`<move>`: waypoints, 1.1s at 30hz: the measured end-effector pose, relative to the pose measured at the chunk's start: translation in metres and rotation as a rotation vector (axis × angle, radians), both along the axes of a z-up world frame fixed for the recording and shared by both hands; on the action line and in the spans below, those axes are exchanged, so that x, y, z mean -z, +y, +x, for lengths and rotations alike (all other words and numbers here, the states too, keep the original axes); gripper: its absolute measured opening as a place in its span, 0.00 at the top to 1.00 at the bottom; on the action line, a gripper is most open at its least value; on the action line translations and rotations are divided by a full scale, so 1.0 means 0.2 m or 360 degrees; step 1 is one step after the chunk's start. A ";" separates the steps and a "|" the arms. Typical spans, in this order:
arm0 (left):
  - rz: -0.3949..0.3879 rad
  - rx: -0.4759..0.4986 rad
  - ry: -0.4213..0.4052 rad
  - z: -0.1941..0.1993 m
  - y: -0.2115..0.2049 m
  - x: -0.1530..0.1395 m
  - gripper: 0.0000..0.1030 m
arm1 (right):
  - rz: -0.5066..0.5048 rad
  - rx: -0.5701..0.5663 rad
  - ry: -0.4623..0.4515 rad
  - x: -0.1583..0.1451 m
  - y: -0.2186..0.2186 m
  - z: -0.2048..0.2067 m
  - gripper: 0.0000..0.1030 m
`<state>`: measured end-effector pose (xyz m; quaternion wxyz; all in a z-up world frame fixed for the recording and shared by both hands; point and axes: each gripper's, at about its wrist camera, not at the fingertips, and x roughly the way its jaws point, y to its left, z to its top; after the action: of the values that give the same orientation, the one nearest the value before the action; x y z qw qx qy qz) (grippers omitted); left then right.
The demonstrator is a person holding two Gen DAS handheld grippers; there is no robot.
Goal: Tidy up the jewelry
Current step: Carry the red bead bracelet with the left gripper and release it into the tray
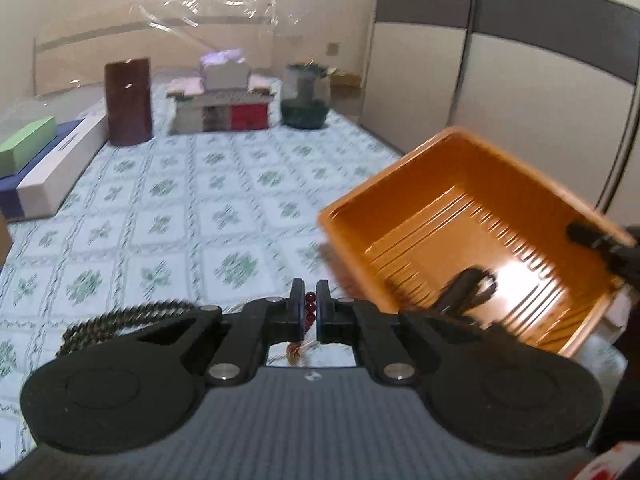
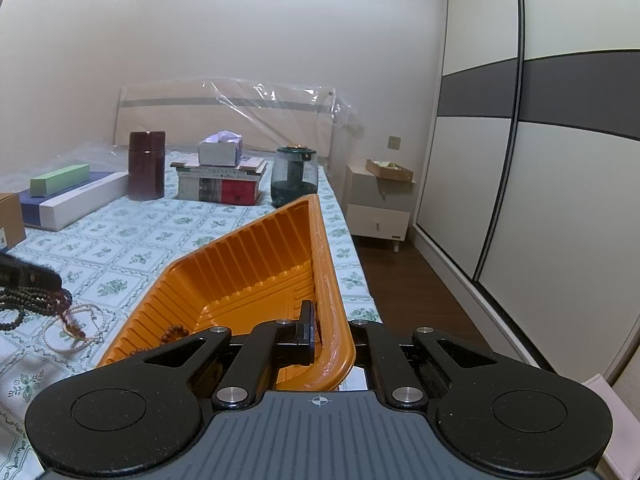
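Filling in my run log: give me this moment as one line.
left gripper: shut on red beads | right gripper: shut on tray rim | pearls: on bed

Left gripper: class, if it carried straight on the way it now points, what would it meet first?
Probably the bedspread: the left gripper, shut on the red bead bracelet, aims slightly downward over open cloth. The orange tray lies off to its right.

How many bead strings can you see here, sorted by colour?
Dark beads: 1
Red beads: 1
White pearls: 1
Brown beads, in the tray: 1
Total: 4, though the tangled dark loops could be more than one string.
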<state>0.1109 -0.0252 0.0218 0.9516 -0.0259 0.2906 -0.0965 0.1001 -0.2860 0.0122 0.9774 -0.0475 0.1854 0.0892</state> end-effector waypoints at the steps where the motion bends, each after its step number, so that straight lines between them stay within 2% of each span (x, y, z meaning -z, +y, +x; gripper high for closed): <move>1: -0.0010 0.0016 -0.0010 0.00 -0.01 -0.02 0.96 | 0.0000 0.0000 0.0000 0.00 0.00 0.00 0.94; 12: -0.0198 0.0281 -0.0075 0.03 -0.19 -0.17 0.96 | 0.0003 0.0001 -0.0002 -0.01 0.00 0.00 0.94; 16: -0.0242 0.0360 -0.0066 0.06 -0.26 -0.17 0.96 | 0.0006 0.0000 -0.0004 -0.01 0.00 -0.01 0.94; 21: -0.0257 0.0450 0.0004 0.09 -0.33 -0.12 0.96 | 0.0012 0.0004 -0.0002 -0.01 0.00 -0.01 0.94; 26: -0.0255 0.0501 0.0057 0.10 -0.38 -0.08 0.95 | 0.0012 0.0003 -0.0002 -0.02 0.00 -0.02 0.94; 33: -0.0238 0.0377 0.0037 0.10 -0.29 -0.07 0.87 | 0.0013 0.0005 -0.0003 -0.01 0.00 -0.02 0.94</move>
<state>0.1310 -0.0839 0.0359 0.9256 -0.0634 0.2946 -0.2291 0.0969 -0.2868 0.0151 0.9780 -0.0434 0.1842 0.0884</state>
